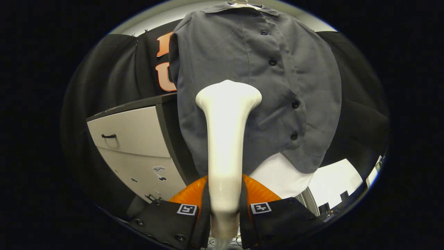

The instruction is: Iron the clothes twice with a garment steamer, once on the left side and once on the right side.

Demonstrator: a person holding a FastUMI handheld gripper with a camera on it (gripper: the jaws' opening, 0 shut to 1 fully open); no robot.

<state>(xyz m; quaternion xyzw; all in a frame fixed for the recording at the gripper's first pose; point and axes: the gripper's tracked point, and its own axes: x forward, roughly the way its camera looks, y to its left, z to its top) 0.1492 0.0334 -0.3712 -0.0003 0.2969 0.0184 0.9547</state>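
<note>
A grey button-up shirt (pixel 277 90) hangs from a hanger up top, its row of dark buttons running down right of the middle. A white garment steamer (pixel 225 139) rises from between my fingers, and its wide head lies against or just in front of the shirt's left half, left of the buttons. My gripper (pixel 224 208) is shut on the steamer's handle, one finger pressing on each side. A white under-layer (pixel 288 177) shows below the shirt's hem.
A pale cabinet with a dark handle (pixel 131 139) and a dark top stands left of the shirt, close to its edge. Black cloth hangs behind and to the right. A bright floor patch (pixel 336 180) lies below right.
</note>
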